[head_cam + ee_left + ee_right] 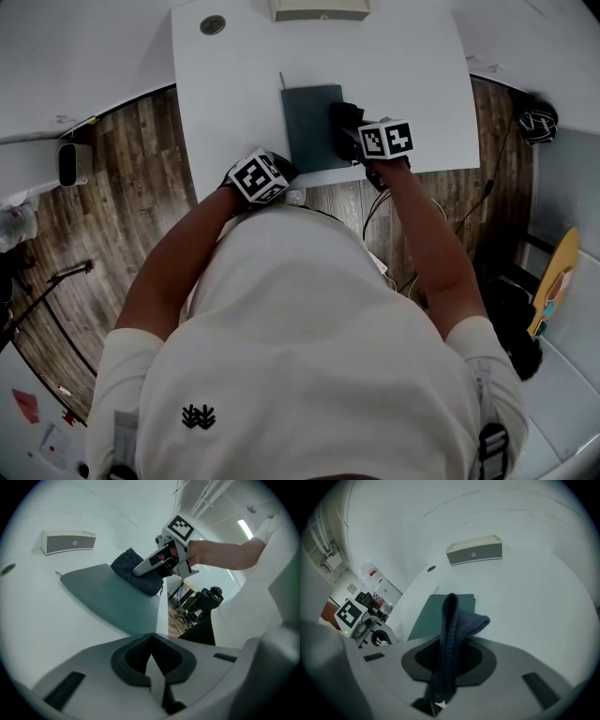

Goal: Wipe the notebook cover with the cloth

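Nearest the person, the left gripper (153,663) sits at the near edge of the smooth white worktop (412,75), just beside the near left corner of the notebook. Its grey plastic fingers are pressed together, their ribbed black pads meeting with nothing between them. The left arm is bent, its elbow out to the side.

A little farther in, the right gripper (446,665) is held forward on a nearly straight arm. Its fingers are clamped on a dark navy cloth of soft, nubbly weave (454,625), which stands up from them in a thick fold and flops over at the top. In the head view the bunched cloth lies against the right side of the notebook cover.

The dark teal rectangular notebook with a matte, flat cover (311,127) lies closed in the middle of the worktop, its long sides running away from the person.

At the far edge stand a low beige box with a grey front panel (319,9) and, to its left, a small round grey grommet (213,25) set into the surface.
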Demonstrator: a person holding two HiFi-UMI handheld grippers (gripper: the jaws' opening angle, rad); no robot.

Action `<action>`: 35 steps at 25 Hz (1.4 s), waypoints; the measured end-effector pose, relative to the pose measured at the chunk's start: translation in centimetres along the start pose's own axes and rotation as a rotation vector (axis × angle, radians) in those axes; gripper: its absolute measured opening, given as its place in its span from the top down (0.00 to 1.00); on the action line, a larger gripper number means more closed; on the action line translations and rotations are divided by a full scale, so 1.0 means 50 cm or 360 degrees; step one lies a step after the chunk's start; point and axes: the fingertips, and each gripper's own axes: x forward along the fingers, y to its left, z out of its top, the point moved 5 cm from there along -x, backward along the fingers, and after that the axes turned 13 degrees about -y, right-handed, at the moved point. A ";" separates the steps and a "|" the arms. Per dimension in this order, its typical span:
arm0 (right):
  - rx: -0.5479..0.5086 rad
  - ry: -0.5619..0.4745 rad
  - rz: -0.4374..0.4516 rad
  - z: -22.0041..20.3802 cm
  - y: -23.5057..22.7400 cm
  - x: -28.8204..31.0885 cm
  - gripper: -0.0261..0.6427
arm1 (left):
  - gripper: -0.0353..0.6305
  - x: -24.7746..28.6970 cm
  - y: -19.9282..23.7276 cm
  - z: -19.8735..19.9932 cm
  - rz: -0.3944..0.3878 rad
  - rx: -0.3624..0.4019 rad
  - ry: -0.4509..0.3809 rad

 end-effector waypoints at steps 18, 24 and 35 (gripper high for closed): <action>-0.0063 0.0075 0.0202 0.045 0.128 0.123 0.87 | 0.95 0.001 -0.001 0.001 -0.0002 0.0002 -0.0002; 0.0022 0.0047 0.0118 0.035 0.058 0.089 0.87 | 0.95 -0.001 -0.001 0.001 -0.0014 -0.0006 -0.0003; -0.0008 0.0077 -0.0065 0.036 -0.055 0.032 0.87 | 0.95 -0.003 -0.001 -0.002 -0.0026 -0.0026 0.0006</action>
